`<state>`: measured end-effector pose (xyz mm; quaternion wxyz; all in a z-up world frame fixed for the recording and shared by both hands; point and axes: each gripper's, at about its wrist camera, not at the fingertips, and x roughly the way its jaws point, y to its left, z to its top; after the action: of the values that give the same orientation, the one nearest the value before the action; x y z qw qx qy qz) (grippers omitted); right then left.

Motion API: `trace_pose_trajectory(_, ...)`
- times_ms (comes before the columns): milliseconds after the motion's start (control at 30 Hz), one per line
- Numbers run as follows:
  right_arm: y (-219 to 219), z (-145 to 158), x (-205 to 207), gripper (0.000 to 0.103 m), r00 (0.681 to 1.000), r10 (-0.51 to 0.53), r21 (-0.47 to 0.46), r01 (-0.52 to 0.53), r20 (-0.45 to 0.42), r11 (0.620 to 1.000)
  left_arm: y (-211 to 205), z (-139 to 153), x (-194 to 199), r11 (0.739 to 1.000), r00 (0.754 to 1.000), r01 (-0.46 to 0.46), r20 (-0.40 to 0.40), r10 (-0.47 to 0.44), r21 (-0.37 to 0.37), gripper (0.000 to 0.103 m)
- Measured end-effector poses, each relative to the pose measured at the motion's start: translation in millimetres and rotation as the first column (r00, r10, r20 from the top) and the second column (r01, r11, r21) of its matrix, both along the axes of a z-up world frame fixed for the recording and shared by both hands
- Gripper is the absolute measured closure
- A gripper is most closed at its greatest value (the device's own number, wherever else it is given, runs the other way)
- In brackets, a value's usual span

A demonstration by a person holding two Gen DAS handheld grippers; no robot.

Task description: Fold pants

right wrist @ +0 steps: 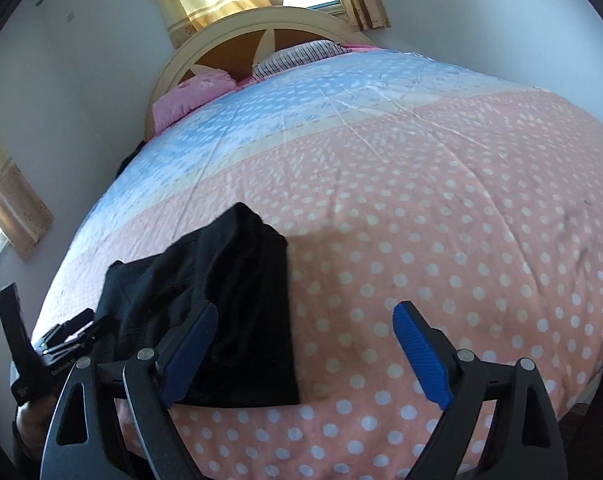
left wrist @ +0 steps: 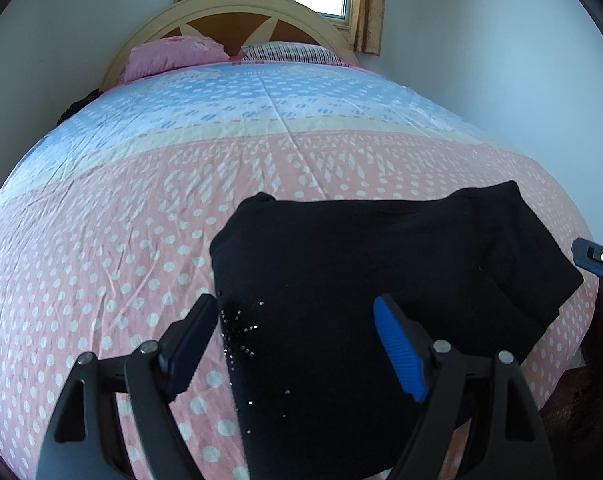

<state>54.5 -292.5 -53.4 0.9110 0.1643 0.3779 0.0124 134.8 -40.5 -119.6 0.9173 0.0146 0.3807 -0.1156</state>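
On a bed (left wrist: 141,216) spread with a pink polka-dot cover, black pants (left wrist: 381,280) are lying in a compact, already doubled bundle near the foot edge, their long axis running roughly from nine to three o'clock across the left wrist view. The left gripper (left wrist: 297,332) is hanging over the bundle's left end with its jaws standing wide apart and nothing pressed between the pads; a patch of small sparkling studs (left wrist: 237,332) is showing just inside the left finger. The right gripper (right wrist: 305,340) is also gaping, gripping nothing; in its own view the pants are sitting at about ten o'clock, its left finger overlapping the cloth's right edge and its right finger over bare cover. Judged from this, the left hand is sitting nearer the bulk of the garment, while the right is flanking the bundle's opposite end, placed for a further fold or a smoothing pass.
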Motion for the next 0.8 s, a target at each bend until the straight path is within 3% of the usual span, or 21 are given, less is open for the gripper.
trace_pose_trajectory(100, 17.3, -1.3, 13.7, 0.013, 0.995, 0.097, 0.07, -0.097, 0.012, 0.993, -2.5, 1.2, -1.4, 1.0, 1.0, 0.002, 0.008, -0.002, 0.017, 0.019)
trace_pose_trajectory(167, 31.0, -3.5, 22.4, 0.028, 0.991, 0.135, 0.051, -0.135, -0.002, 0.99, -3.4, 2.3, -2.8, 1.0, 1.0, 0.011, 0.01, -0.011, 0.019, 0.018)
trace_pose_trajectory(233, 37.3, -11.1, 31.3, 0.052, 0.987, 0.155, 0.053, -0.153, -0.041, 0.987, -4.5, 3.3, -3.9, 0.999, 1.0, 0.015, 0.016, -0.016, 0.033, 0.014)
trace_pose_trajectory(367, 37.4, -23.9, 35.7, 0.057, 0.983, 0.165, 0.068, -0.16, -0.081, 0.985, -3.6, 2.2, -3.8, 0.999, 1.0, 0.017, 0.014, -0.017, 0.031, 0.014)
trace_pose_trajectory(433, 35.9, -24.9, 35.1, 0.075, 0.981, 0.179, 0.086, -0.172, -0.079, 0.981, -2.7, 0.4, -3.0, 0.999, 1.0, 0.017, 0.007, -0.017, 0.029, 0.013)
trace_pose_trajectory(533, 34.9, -21.2, 31.8, 0.087, 0.978, 0.199, 0.095, -0.193, -0.056, 0.977, -1.4, -1.1, -2.2, 1.0, 1.0, 0.018, -0.002, -0.018, 0.022, 0.013)
trace_pose_trajectory(800, 25.0, -10.7, 19.4, 0.088, 0.984, 0.177, 0.082, -0.174, -0.029, 0.981, -1.1, 1.9, -3.9, 0.999, 1.0, 0.022, 0.006, -0.022, 0.025, 0.013)
